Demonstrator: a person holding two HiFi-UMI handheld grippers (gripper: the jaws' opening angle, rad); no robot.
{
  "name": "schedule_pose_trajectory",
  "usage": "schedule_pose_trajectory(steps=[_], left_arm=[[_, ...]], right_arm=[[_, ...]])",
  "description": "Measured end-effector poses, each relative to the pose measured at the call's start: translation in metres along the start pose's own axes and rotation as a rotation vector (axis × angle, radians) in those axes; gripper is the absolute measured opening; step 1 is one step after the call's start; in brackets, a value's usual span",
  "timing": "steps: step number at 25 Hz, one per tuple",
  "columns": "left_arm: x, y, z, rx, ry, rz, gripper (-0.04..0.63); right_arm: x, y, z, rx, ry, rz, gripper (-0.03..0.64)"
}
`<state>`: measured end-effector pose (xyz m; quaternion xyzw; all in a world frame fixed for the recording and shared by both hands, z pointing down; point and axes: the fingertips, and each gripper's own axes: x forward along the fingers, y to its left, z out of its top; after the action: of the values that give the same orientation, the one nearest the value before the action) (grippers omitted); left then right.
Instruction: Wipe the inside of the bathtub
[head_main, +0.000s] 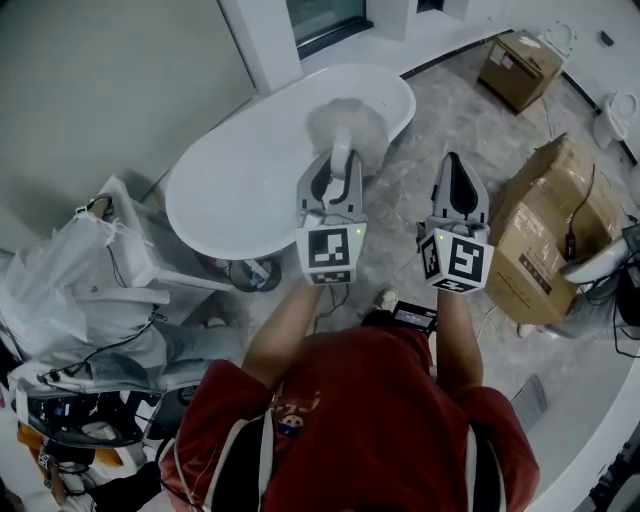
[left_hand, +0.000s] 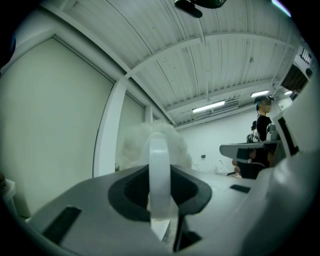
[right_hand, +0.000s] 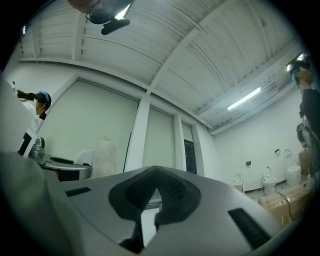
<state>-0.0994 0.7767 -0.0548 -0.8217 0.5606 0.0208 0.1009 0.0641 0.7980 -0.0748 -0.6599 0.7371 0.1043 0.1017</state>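
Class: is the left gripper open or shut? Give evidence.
Shut: the left gripper clamps the white plastic handle of a fluffy white duster between its jaws.

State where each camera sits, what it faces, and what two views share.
Head view: on the person's head, down at the white oval bathtub; red shirt, forearms, left tongs, right tongs.
Left gripper view: on the left tongs, up toward the ceiling; they clamp the fluffy white duster.
Right gripper view: on the right tongs, ceilingward; shut, empty.
Shared: head and left views show the duster.
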Motion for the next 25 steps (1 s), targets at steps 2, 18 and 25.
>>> schedule_pose_trajectory(steps=[2, 18, 25], left_arm=[[0.024, -0.006, -0.001, -0.002, 0.002, -0.001, 0.094], [0.207, -0.045, -0.025, -0.006, 0.021, 0.035, 0.092], [0.252, -0.047, -0.045, -0.02, 0.05, 0.039, 0.094]], right_arm=[[0.018, -0.016, -0.005, 0.001, 0.008, 0.003, 0.012], [0.158, -0.14, -0.061, 0.014, 0.051, 0.026, 0.012], [0.19, -0.166, -0.076, 0.021, 0.032, 0.004, 0.012]])
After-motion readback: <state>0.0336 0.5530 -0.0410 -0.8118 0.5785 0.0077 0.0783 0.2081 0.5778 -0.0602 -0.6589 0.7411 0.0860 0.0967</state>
